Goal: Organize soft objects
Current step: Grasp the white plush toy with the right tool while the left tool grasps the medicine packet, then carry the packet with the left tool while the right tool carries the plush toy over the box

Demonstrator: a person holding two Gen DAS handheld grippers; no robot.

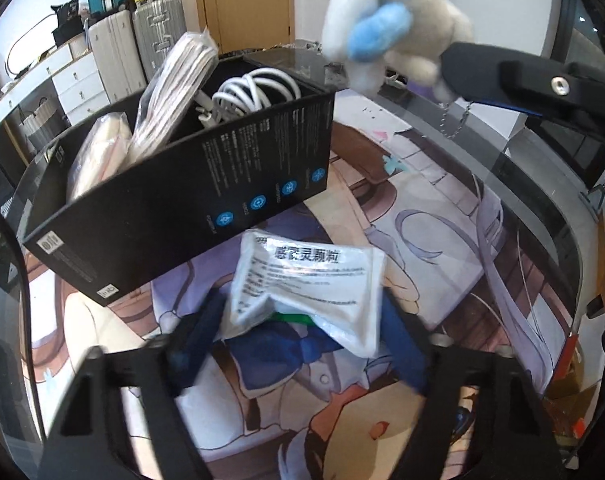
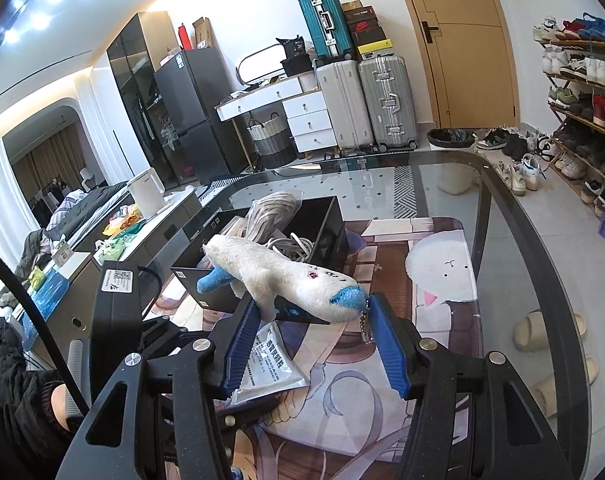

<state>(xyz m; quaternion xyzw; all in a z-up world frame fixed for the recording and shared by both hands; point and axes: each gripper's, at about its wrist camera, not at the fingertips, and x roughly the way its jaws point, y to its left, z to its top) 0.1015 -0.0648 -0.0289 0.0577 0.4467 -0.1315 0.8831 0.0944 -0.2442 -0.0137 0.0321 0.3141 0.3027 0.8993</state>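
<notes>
My right gripper is shut on a white plush toy with blue ears and holds it in the air over the black box. In the left wrist view the toy hangs above the box, its small chain dangling. My left gripper is shut on a white medicine sachet, just above the printed mat in front of the box. The box holds a coiled white cable, a bagged striped cloth and a pale bagged item.
A glass table carries an anime-print mat. Beyond it stand suitcases, a white drawer desk, a shoe rack and a side counter with a kettle.
</notes>
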